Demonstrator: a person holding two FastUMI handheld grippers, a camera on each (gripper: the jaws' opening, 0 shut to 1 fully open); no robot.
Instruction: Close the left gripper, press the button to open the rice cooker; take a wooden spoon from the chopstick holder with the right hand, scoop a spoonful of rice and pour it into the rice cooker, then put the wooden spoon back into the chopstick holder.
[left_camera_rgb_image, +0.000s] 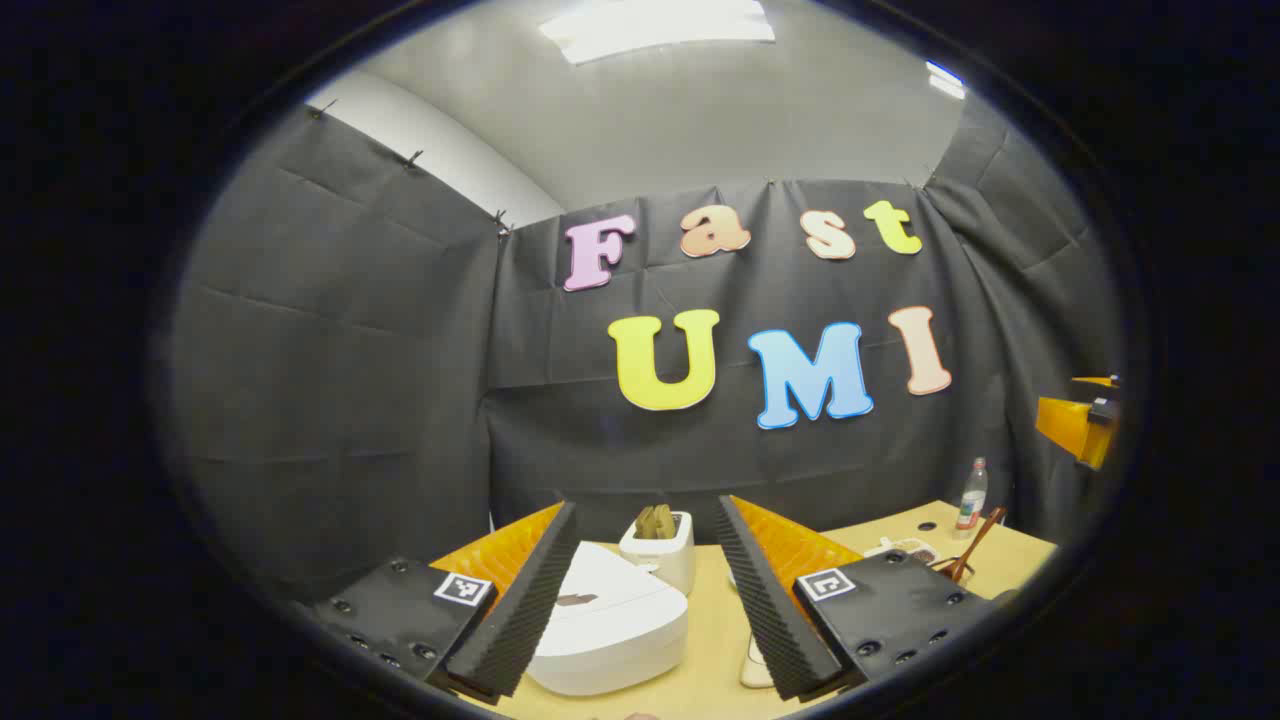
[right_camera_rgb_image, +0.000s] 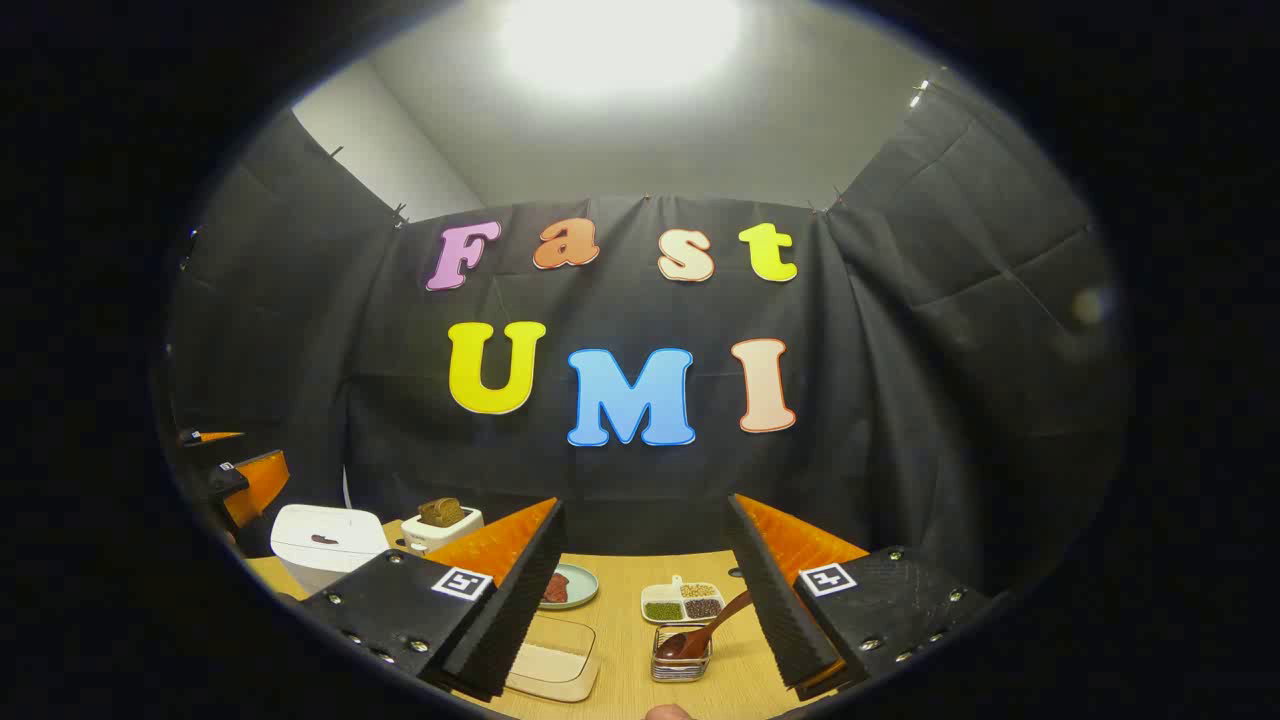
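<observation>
The white rice cooker (left_camera_rgb_image: 610, 620), lid down, sits on the table low between the fingers of my open left gripper (left_camera_rgb_image: 645, 508). In the right gripper view the rice cooker (right_camera_rgb_image: 325, 545) stands far left, with the left gripper (right_camera_rgb_image: 235, 480) above it. My right gripper (right_camera_rgb_image: 645, 503) is open and holds nothing. Below it a dark wooden spoon (right_camera_rgb_image: 705, 628) leans in a small chopstick holder (right_camera_rgb_image: 680, 665). A clear box of pale rice (right_camera_rgb_image: 550, 660) lies beside the right gripper's left finger. The wooden spoon (left_camera_rgb_image: 972, 545) also shows right of the left gripper, and the right gripper (left_camera_rgb_image: 1085, 425) hangs at the far right edge.
A white toaster (left_camera_rgb_image: 660, 545) with bread stands just behind the cooker. A divided dish of grains (right_camera_rgb_image: 685, 603) and a teal plate (right_camera_rgb_image: 572, 585) lie behind the holder. A small bottle (left_camera_rgb_image: 971, 495) stands at the table's back right. Black cloth walls close in the wooden table (right_camera_rgb_image: 630, 640).
</observation>
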